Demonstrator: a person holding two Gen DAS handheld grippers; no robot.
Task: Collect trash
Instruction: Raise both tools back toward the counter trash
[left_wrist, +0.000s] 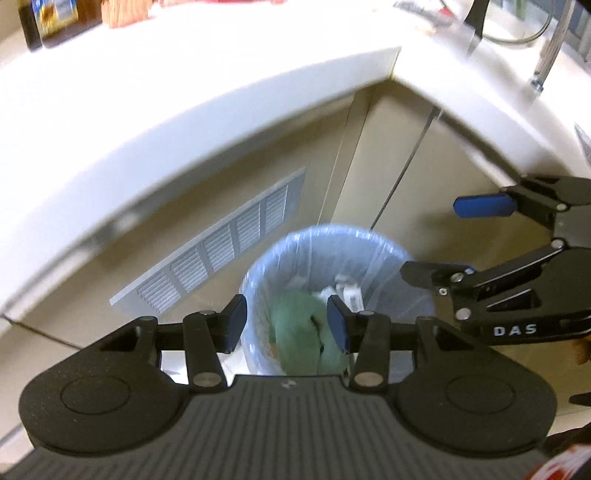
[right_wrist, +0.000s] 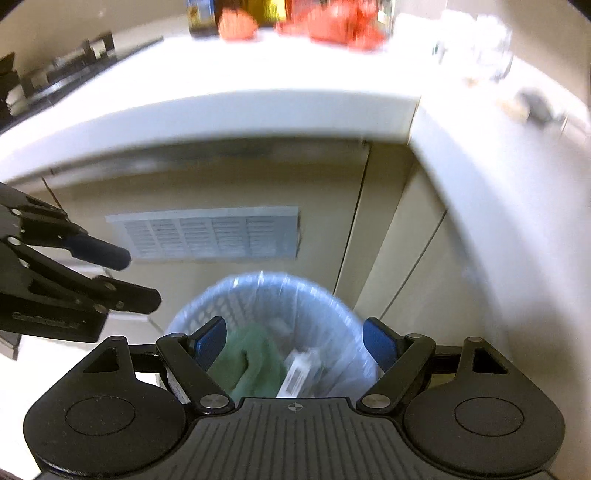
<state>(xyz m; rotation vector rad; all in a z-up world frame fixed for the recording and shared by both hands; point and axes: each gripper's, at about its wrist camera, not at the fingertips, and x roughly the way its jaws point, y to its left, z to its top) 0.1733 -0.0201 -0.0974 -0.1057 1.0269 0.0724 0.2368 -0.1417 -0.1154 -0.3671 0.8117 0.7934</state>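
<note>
**Two empty tools held over a lined trash bin in a kitchen corner**

Both cameras look steeply down at one round trash bin (left_wrist: 334, 254) standing upright on the floor, its mouth facing up, in the inner corner where two runs of white worktop (left_wrist: 155, 122) meet. The bin is a pale blue lattice basket lined with one clear plastic bag.

Inside the bin lies one crumpled green cloth or paper (left_wrist: 303, 332), toward the left half of the bin. Beside it, to its right, is one white packet (right_wrist: 301, 373) with printed lines; its long axis runs from the bin's near rim toward the far wall. More white scraps lie farther back, too blurred to count.

The left tool (left_wrist: 287, 325) hovers above the bin, its two blue pads parted and nothing between them. The right tool (right_wrist: 295, 341) also hovers above the bin, jaws spread wide and empty. Each tool appears at the edge of the other's view, likewise released.

One white slatted vent (right_wrist: 210, 236) is set in the cabinet face behind the bin. Bottles and red items on the worktop are blurred.
</note>
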